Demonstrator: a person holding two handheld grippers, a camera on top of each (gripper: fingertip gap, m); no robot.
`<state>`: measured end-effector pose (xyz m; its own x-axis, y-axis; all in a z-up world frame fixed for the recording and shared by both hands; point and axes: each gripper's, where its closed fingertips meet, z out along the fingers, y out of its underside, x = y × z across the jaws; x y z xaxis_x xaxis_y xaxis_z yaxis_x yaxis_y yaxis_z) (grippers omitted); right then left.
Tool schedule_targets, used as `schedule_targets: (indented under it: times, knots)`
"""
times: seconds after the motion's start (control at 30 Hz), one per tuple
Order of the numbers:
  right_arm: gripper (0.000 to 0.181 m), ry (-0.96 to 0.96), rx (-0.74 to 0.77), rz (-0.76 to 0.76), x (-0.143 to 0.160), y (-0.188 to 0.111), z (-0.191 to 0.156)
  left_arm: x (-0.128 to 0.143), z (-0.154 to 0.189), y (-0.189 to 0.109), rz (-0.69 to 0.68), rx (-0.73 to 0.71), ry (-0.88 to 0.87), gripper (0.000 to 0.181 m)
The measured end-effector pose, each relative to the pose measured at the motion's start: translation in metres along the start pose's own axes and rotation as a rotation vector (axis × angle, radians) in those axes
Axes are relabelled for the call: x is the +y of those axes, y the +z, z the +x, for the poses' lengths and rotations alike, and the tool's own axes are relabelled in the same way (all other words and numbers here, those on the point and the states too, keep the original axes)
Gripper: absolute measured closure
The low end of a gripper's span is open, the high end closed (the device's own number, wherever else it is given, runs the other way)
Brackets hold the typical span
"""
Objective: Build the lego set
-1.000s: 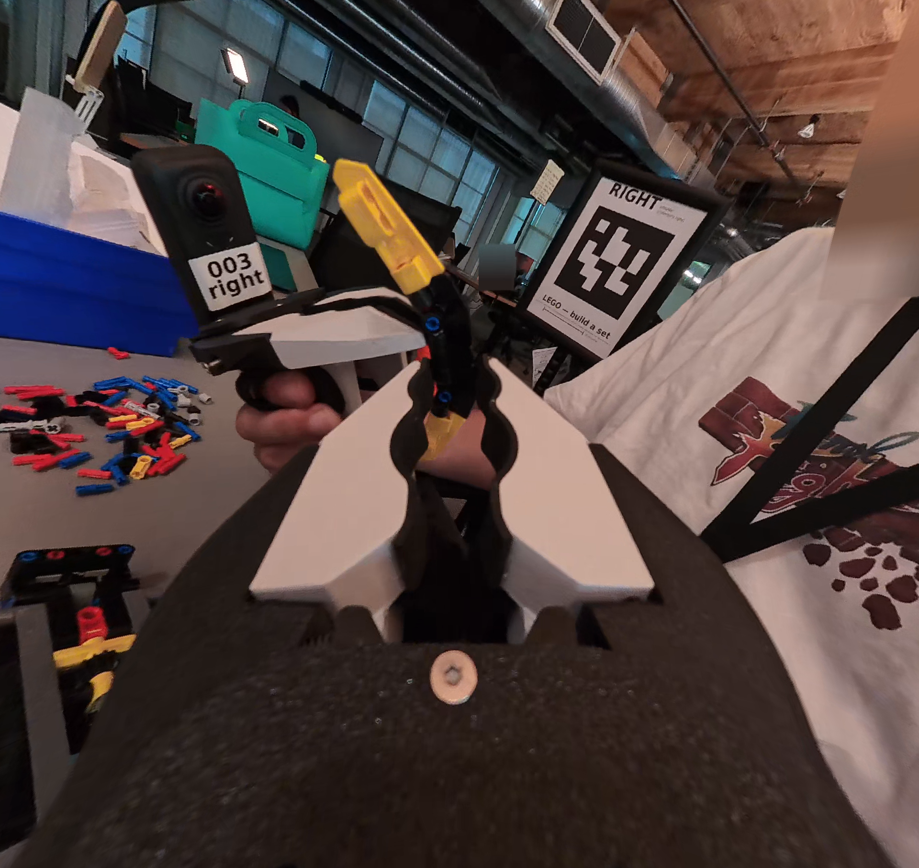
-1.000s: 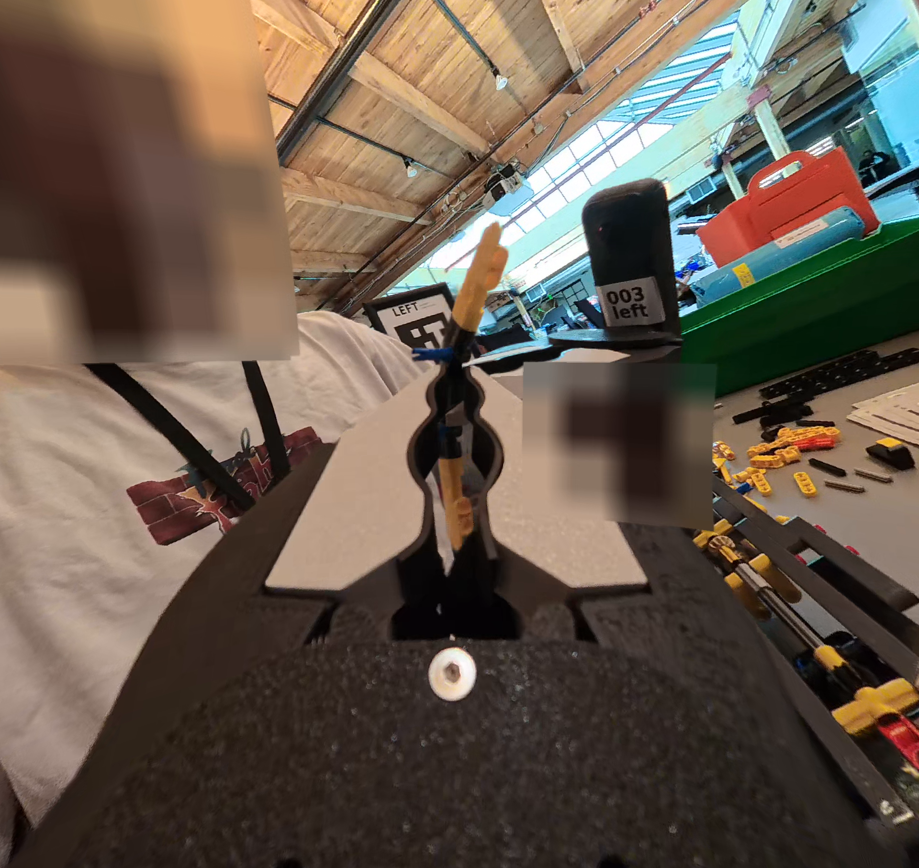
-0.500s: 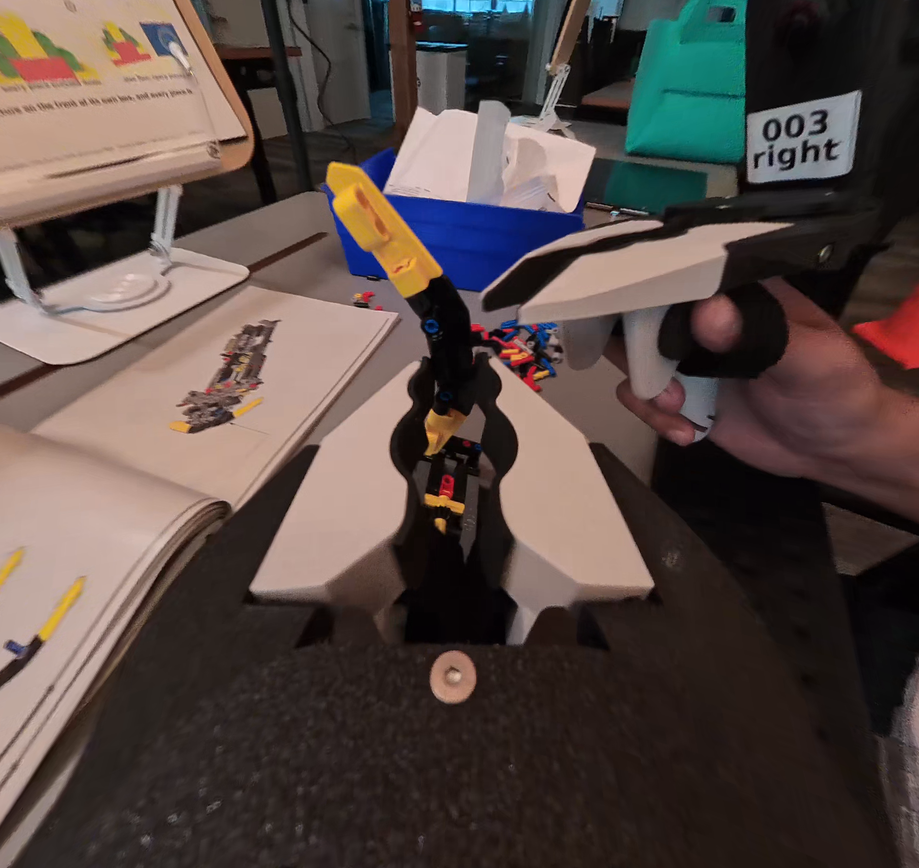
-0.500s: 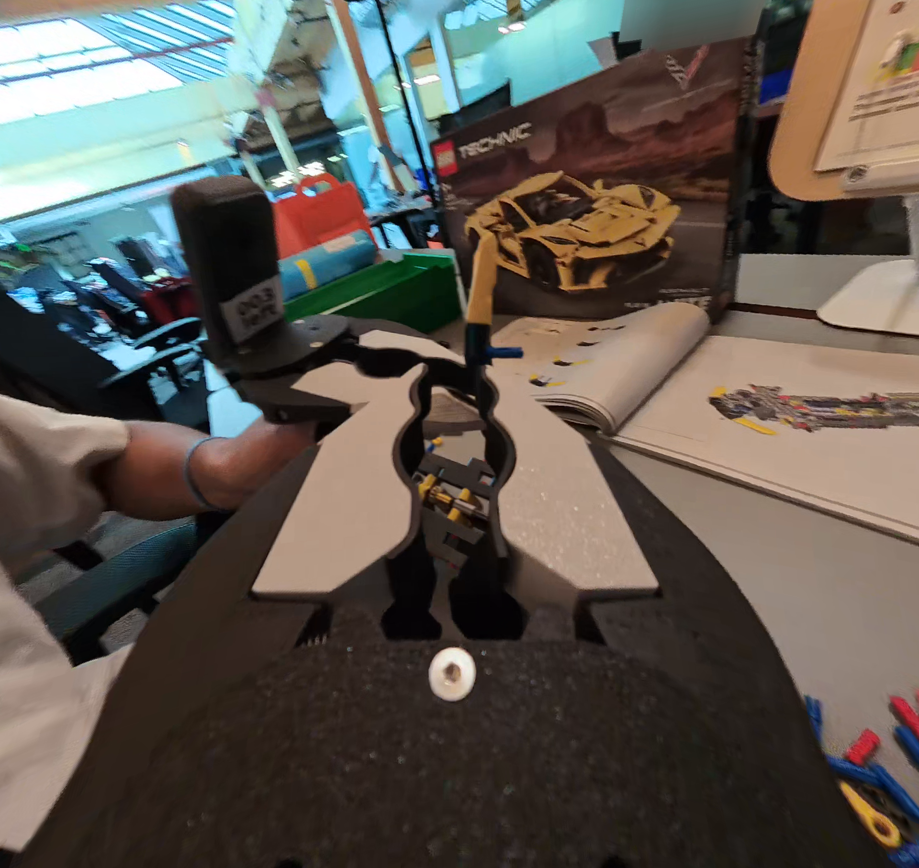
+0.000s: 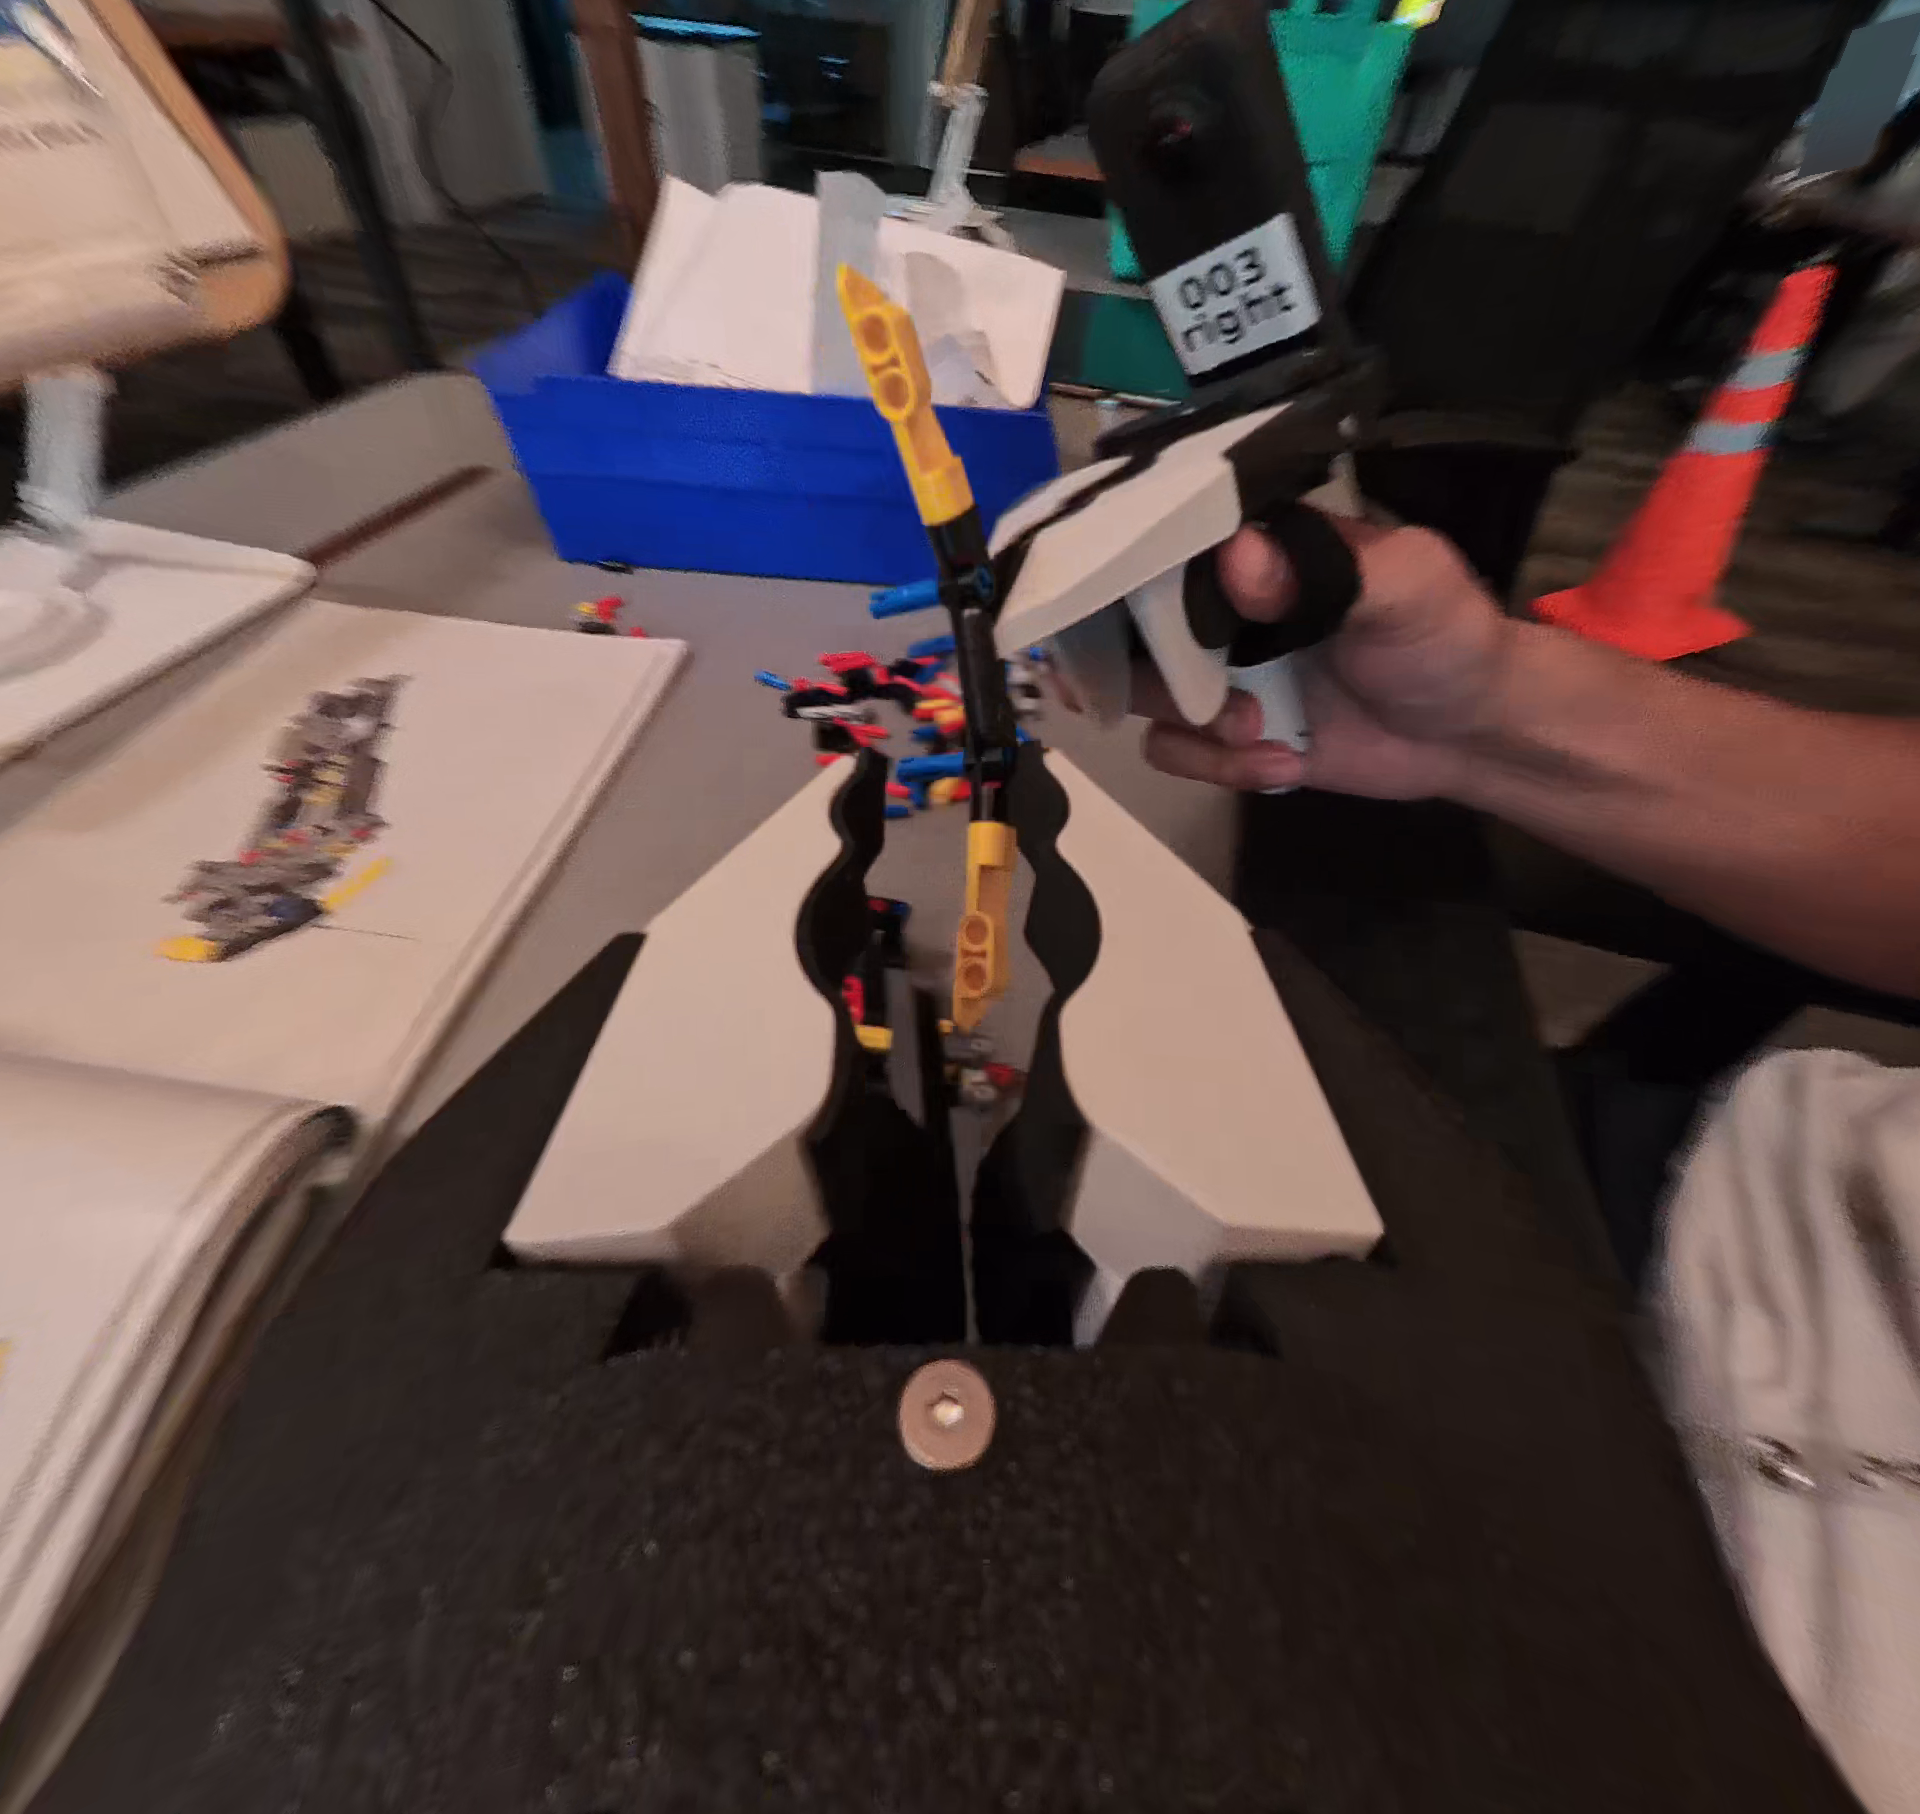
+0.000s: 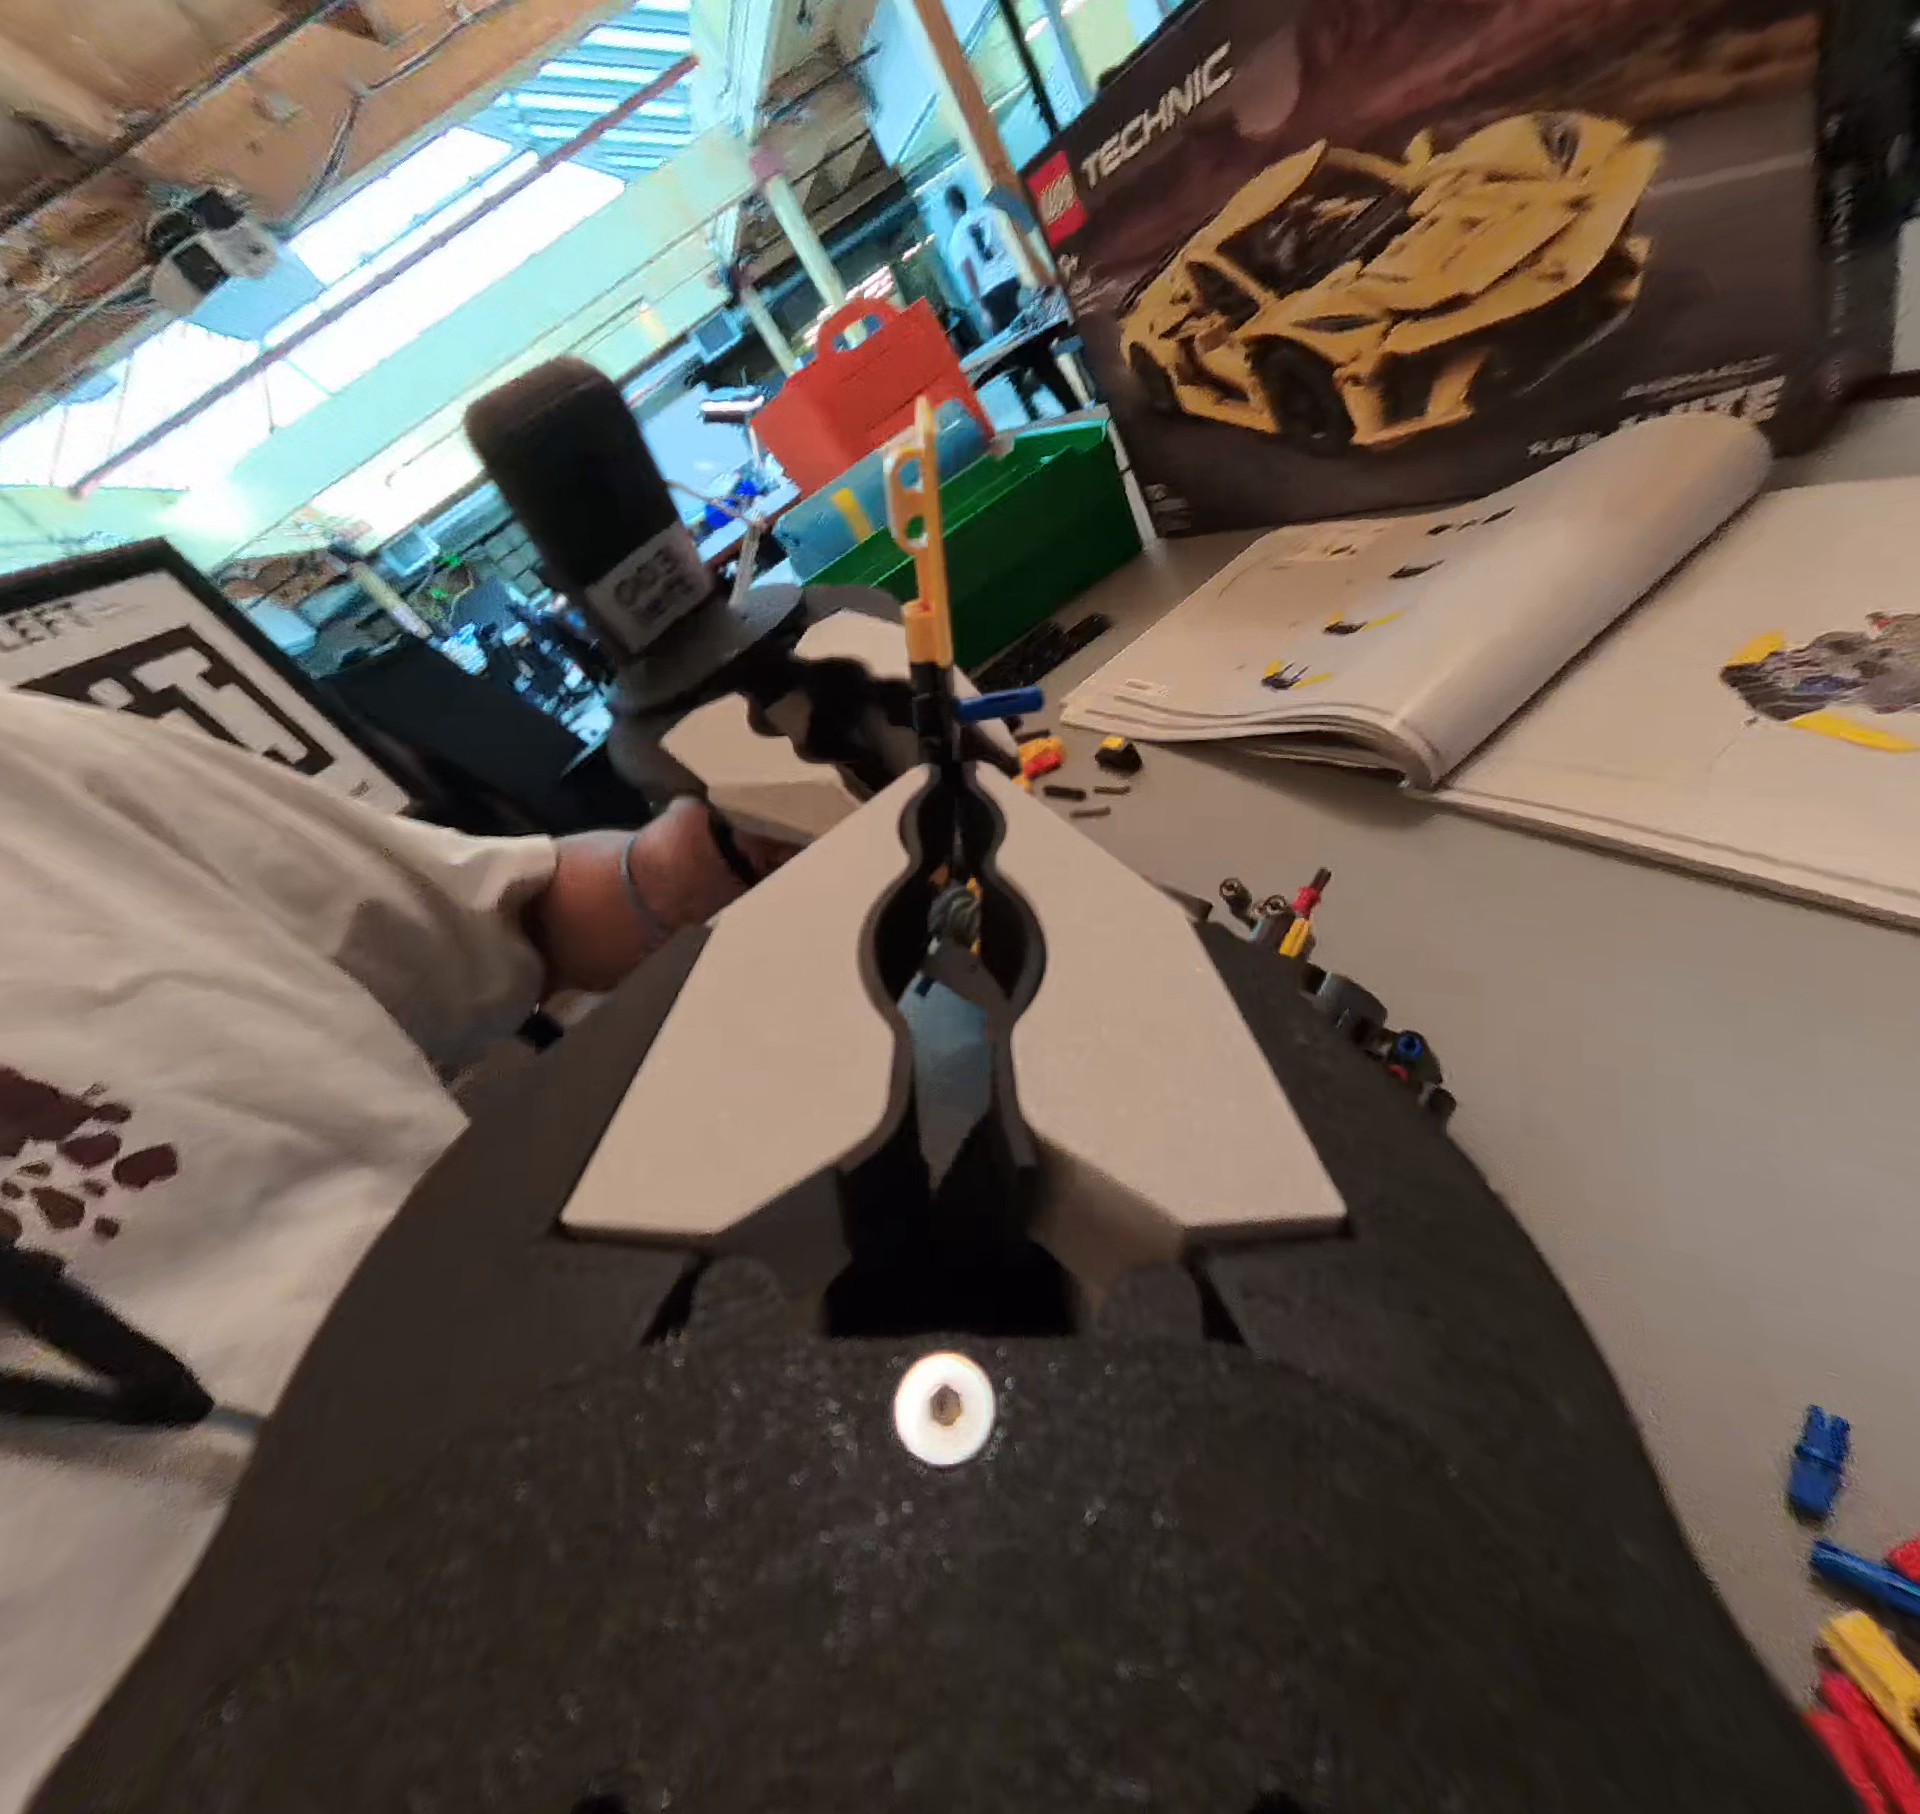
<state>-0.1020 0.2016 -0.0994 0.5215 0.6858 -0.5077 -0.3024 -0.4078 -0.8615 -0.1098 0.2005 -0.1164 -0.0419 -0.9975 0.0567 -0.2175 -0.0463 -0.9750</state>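
Lego sub-assembly, yellow-tipped black beam, handed over: left gripper jaws now parted, released; right gripper clenched on it, 12 o'clock. Next: fit to chassis.

Daylight from bright, overexposed roof glazing; motion blur softens both wide-angle views, edges bowed, shadows soft.

Loft workshop: timber ceiling, traffic cone, blue bin
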Motion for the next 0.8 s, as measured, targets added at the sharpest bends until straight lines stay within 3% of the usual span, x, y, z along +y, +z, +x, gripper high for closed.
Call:
schedule_targets:
  times: [0.07,0.2,0.27,0.47,0.53,0.63,0.73,0.8]
  knots:
    - [0.181,-0.010,-0.103,-0.042,0.007,-0.002,-0.007,0.002,0.012,0.000,-0.014,0.150,-0.114,0.159]
    - [0.181,-0.039,-0.111,-0.215,0.028,-0.003,-0.002,0.011,0.030,0.003,-0.060,0.333,-0.258,0.163]
    - [0.181,-0.036,-0.157,-0.260,0.031,-0.002,-0.008,0.013,0.032,0.006,-0.063,0.331,-0.260,0.175]
    - [0.181,0.063,-0.143,-0.174,0.025,-0.008,0.008,0.015,0.024,0.023,-0.089,0.187,-0.368,0.175]
    - [0.181,0.163,-0.199,-0.196,0.032,-0.015,0.010,0.023,0.030,0.026,-0.151,0.203,-0.309,0.173]
    - [0.181,0.268,-0.160,-0.219,0.037,-0.029,0.035,0.040,0.014,0.024,-0.293,0.147,-0.058,0.136]
    - [0.181,0.408,-0.147,-0.284,0.045,-0.037,0.056,0.045,-0.029,0.021,-0.394,0.043,0.197,0.142]
    - [0.181,0.475,-0.182,-0.330,0.050,-0.037,0.060,0.044,-0.050,0.025,-0.398,0.063,0.274,0.138]
